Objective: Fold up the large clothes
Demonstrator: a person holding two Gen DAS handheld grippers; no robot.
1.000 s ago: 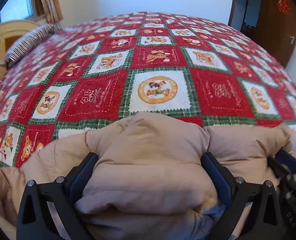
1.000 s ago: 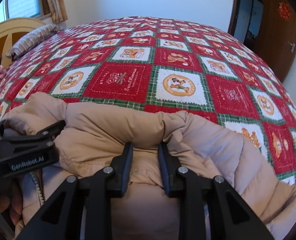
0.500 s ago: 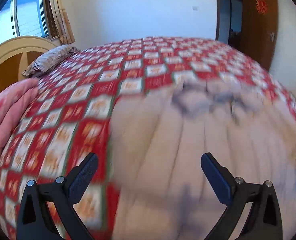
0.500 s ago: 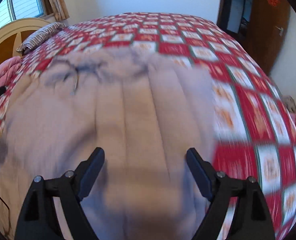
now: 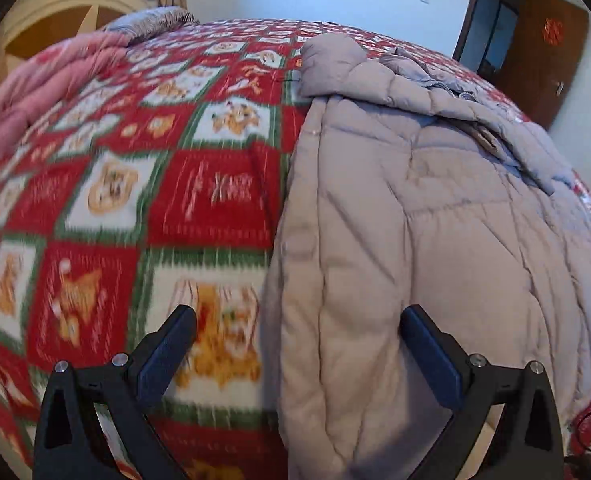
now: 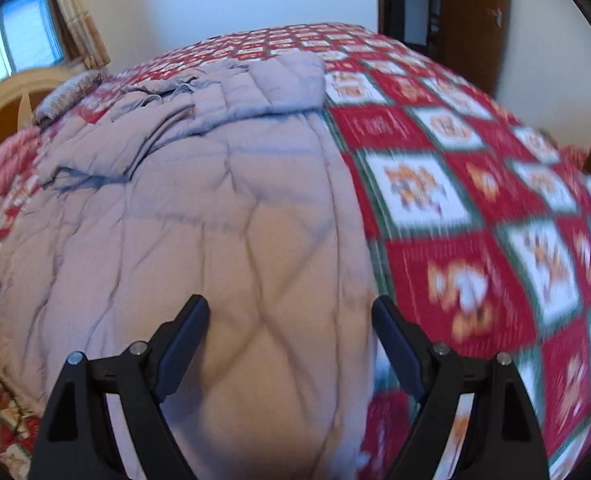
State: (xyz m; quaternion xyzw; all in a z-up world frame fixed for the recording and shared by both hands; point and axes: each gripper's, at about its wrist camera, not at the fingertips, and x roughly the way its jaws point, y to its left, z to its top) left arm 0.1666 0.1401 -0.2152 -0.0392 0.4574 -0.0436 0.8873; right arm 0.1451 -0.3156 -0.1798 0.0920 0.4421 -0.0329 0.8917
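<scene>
Your left gripper is spread wide with nothing between its fingers; it hangs over the jacket's left edge, one finger above the red patchwork bedspread, the other above the padding. Your right gripper is just as wide and also empty, with the jacket's right edge running down between its fingers. The puffy beige quilted jacket lies lengthwise on the bed, away from you, roughly flat, its near part a plain quilted panel. At the far end a sleeve or shoulder is doubled over the body, and the collar and zipper area is bunched up there. That looks like a side fold already in place, so you're likely between grasps, lined up on both long edges to take the near hem and bring it toward the collar. Both side edges are straight and easy to follow; the near hem drops below both views, so I can't tell exactly where it ends or whether it overhangs the bed. Room: lots of bare bedspread on the right side of the jacket and beyond the collar. On the left there's free bedspread too, then a pink blanket and a striped pillow by the headboard, well apart from the jacket. Both views are motion-blurred, so fine seam detail is unreliable.
</scene>
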